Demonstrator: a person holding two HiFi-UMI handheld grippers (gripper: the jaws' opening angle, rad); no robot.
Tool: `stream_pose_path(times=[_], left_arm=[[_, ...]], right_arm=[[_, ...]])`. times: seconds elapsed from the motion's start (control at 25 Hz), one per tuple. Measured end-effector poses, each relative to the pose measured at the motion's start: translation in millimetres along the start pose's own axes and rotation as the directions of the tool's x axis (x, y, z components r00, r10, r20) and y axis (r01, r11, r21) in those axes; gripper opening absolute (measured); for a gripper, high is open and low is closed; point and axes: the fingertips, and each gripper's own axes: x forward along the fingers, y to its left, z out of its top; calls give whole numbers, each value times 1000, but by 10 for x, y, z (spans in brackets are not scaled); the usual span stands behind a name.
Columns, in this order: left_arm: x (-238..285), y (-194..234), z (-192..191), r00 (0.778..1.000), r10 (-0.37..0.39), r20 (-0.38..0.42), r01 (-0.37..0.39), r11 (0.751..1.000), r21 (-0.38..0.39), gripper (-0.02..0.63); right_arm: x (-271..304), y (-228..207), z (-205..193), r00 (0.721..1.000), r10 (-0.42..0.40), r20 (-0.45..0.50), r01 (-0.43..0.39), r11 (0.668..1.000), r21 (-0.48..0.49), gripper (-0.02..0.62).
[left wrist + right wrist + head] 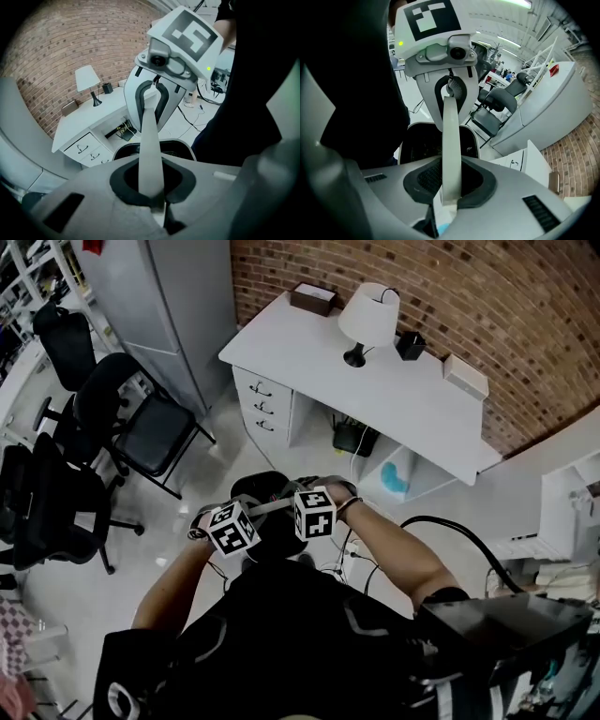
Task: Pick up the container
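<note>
— Where's the container (419,145)?
— Hanging by its pale handle (149,140) over the floor (187,521), near the white table (394,390).
— And the jaws?
— The left gripper (151,199) is clamped on one end of the handle, the right gripper (449,199) on the other, facing each other.

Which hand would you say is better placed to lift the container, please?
Neither alone, I think: the left gripper and the right gripper face each other, fingers shut on opposite ends of the handle, with the container beneath. Lifting with both should keep it level.
</note>
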Motion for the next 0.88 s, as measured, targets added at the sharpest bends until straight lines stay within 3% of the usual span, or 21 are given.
stream_pose_path(times=[0.44,0.88], left_arm=[[-344,346,198,997,75,34,-77,994,72,12],[-343,422,287,995,91,49,-95,992,78,12]], right_arm=[[-289,-362,172,997,-76,14,76,997,21,57],[-356,-441,129,996,-86,10,86,996,6,55]])
